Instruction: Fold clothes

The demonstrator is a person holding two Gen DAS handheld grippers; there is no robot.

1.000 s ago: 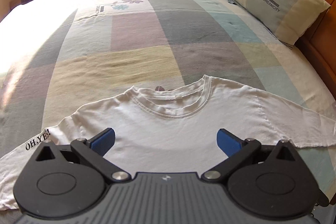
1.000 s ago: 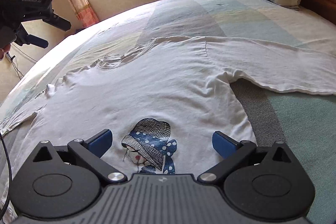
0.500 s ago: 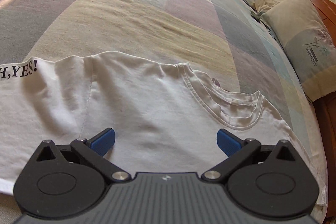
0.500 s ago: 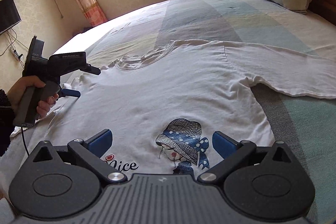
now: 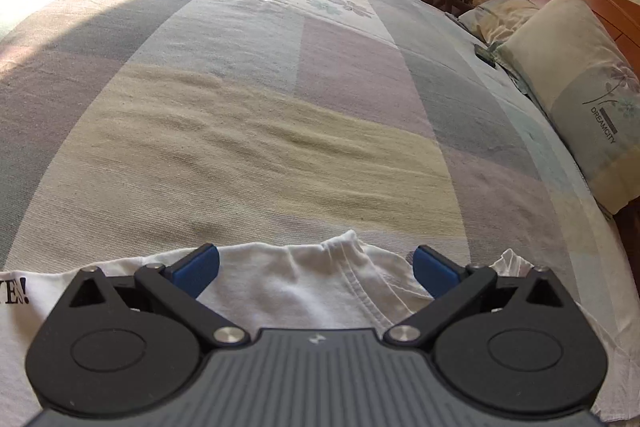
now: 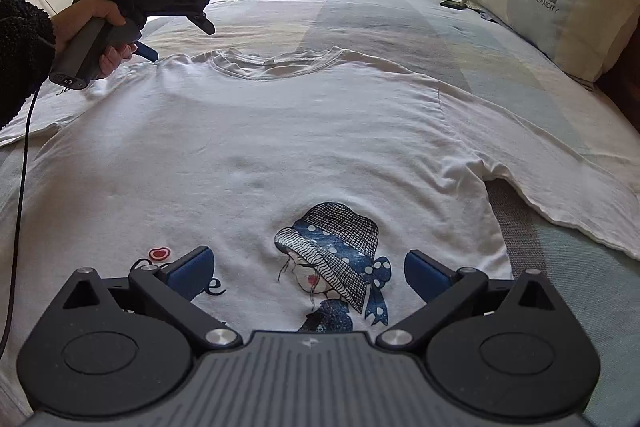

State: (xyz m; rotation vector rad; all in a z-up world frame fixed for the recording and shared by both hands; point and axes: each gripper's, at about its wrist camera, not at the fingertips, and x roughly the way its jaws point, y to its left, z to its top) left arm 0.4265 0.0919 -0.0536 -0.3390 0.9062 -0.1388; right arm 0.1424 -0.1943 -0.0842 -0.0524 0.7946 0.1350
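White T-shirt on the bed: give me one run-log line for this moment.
stage: pre-grasp | T-shirt: flat, unfolded | left gripper: open at shoulder beside collar | right gripper: open over hem print | bed

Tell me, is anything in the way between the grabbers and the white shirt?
No, nothing visible blocks them. The left gripper hangs open right over the white T-shirt near its collar, and the right gripper is open over the shirt's lower part, by the girl print.
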